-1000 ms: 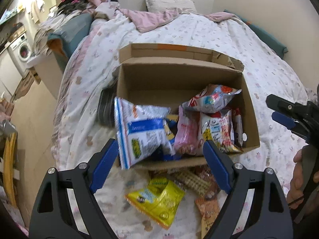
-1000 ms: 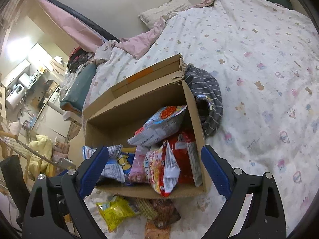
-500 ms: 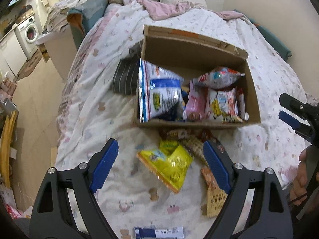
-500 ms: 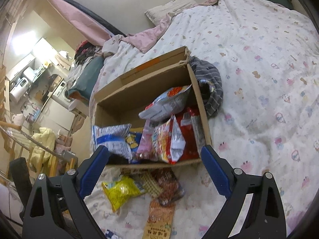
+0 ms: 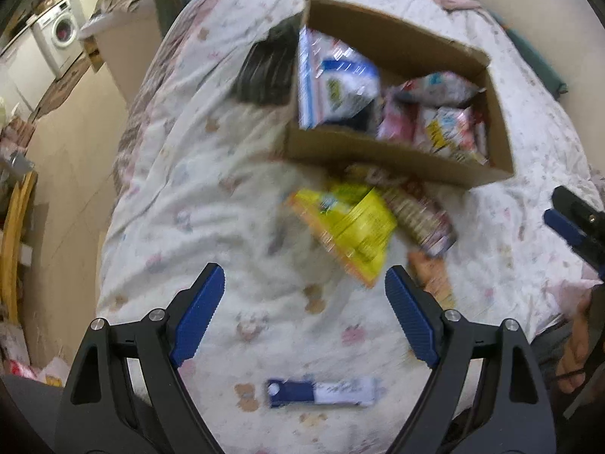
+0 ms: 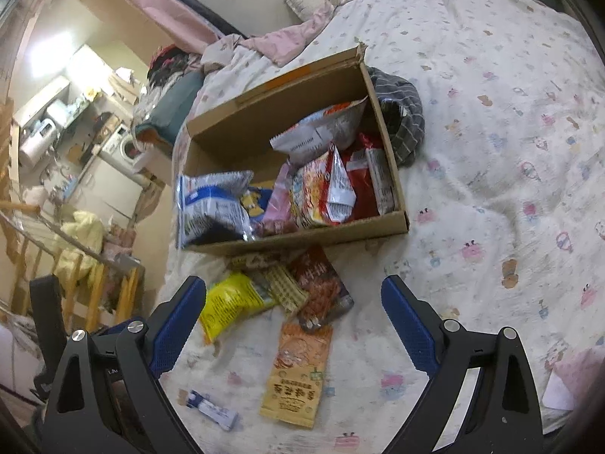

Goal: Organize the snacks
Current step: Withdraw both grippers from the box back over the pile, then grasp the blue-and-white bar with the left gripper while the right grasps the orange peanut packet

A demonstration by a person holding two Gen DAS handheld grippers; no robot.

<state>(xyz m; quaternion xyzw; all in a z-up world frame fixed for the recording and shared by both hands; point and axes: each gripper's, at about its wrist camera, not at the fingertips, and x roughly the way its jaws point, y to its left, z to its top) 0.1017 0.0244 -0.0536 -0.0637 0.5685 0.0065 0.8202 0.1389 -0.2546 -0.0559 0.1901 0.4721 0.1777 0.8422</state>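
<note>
Both your grippers, left (image 5: 304, 314) and right (image 6: 293, 321), hang released and empty. The loose yellow bag (image 5: 349, 229) lies mid-frame below the box (image 5: 393, 159), ready for packing.

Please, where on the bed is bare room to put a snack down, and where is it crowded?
Bare bedspread lies on the side of the cardboard box with the striped cloth, and nearer, between the yellow bag and the blue-and-white tube. Crowded: just in front of the box, where the yellow bag, the red packet and the orange packet lie.
</note>
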